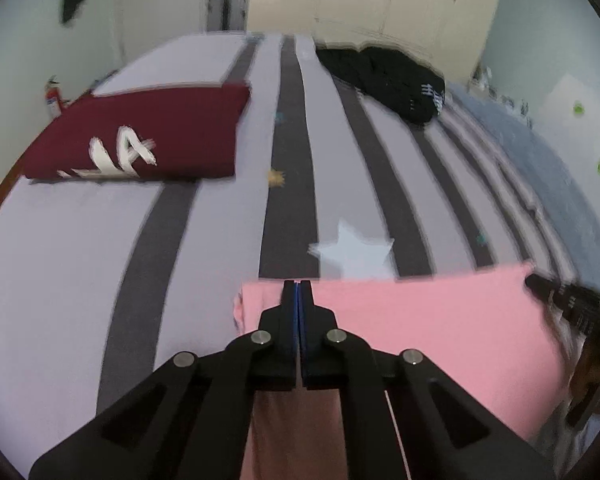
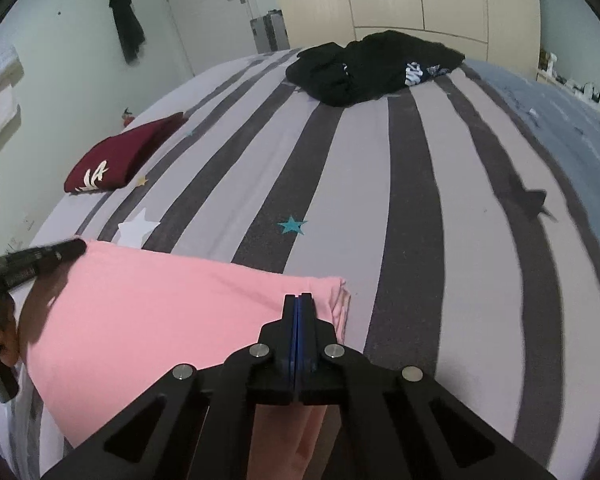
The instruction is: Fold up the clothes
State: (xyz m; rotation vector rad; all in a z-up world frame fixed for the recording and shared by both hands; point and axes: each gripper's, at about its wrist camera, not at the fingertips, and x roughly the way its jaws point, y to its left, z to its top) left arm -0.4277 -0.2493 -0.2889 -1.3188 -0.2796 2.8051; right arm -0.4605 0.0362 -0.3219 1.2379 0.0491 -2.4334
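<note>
A pink garment (image 1: 420, 320) (image 2: 160, 300) lies folded flat on the striped bed, close in front of me. My left gripper (image 1: 297, 282) is shut, blue pads together, its tips over the garment's far edge near the left corner. My right gripper (image 2: 298, 297) is shut too, its tips over the far edge near the right corner. I see no cloth between either pair of pads. Each gripper shows at the edge of the other's view, the right one (image 1: 540, 282) and the left one (image 2: 76, 247), with a hand (image 2: 2, 332) behind the latter.
A folded maroon garment (image 1: 140, 140) (image 2: 116, 160) with white lettering lies far left on the bed sheet (image 1: 80, 260) (image 2: 420, 200). A pile of black clothes (image 1: 388, 80) (image 2: 372, 68) sits at the far end. A blue blanket (image 1: 540, 168) covers the right side. Wardrobe doors stand behind.
</note>
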